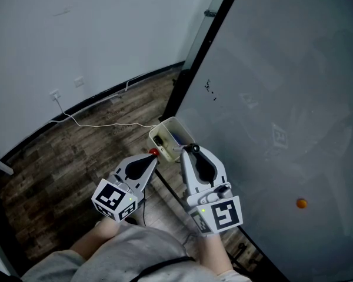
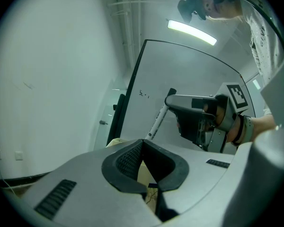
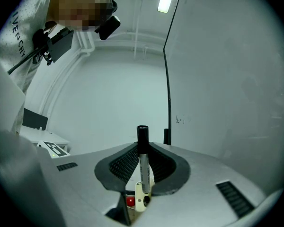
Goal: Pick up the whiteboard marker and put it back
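My right gripper [image 1: 191,152] [image 3: 142,167] is shut on the whiteboard marker [image 1: 185,149] [image 3: 143,167], a white barrel with a black cap. In the right gripper view the marker stands upright between the pads, cap end up. It hangs just above a beige holder box [image 1: 165,127] [image 3: 141,200] fixed at the whiteboard's left edge. My left gripper [image 1: 153,155] [image 2: 143,148] is shut with nothing in it, its tip beside the holder and a red object [image 1: 154,152] [image 3: 130,201]. The left gripper view shows the right gripper [image 2: 199,119] and the slanted marker [image 2: 157,122].
The large whiteboard [image 1: 282,98] fills the right side, with small black marks [image 1: 209,88] and an orange magnet [image 1: 302,203] on it. A white cable [image 1: 94,124] runs over the wooden floor from a wall socket [image 1: 55,94]. The person's sleeves show at the bottom.
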The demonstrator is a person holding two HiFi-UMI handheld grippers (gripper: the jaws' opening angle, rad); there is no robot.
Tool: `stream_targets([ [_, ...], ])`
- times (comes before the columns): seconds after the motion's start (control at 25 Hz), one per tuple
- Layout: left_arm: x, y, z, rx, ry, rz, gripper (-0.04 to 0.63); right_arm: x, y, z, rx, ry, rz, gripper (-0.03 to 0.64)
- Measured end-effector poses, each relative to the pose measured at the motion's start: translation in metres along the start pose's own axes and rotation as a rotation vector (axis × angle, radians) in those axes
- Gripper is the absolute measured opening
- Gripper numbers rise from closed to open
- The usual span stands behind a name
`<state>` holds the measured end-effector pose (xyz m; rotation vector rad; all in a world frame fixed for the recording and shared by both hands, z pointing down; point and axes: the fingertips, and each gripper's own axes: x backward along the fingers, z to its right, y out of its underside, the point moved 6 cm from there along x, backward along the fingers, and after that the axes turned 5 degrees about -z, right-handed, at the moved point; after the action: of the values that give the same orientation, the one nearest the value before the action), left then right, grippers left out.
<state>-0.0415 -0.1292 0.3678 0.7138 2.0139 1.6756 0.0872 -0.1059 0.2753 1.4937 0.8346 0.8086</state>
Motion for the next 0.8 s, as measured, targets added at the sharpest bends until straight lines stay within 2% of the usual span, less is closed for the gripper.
stream_targets([
  [0.32,-0.008,0.003,-0.008,0.003,0.01,-0.014,0.015,-0.007,0.007,0.005,-0.011,0.015,-0.015,0.075],
  [0.8,-0.025,0.02,-0.017,0.058,0.027,-0.068,0.015,-0.018,0.047,0.019,-0.077,0.029,-0.089,0.075],
])
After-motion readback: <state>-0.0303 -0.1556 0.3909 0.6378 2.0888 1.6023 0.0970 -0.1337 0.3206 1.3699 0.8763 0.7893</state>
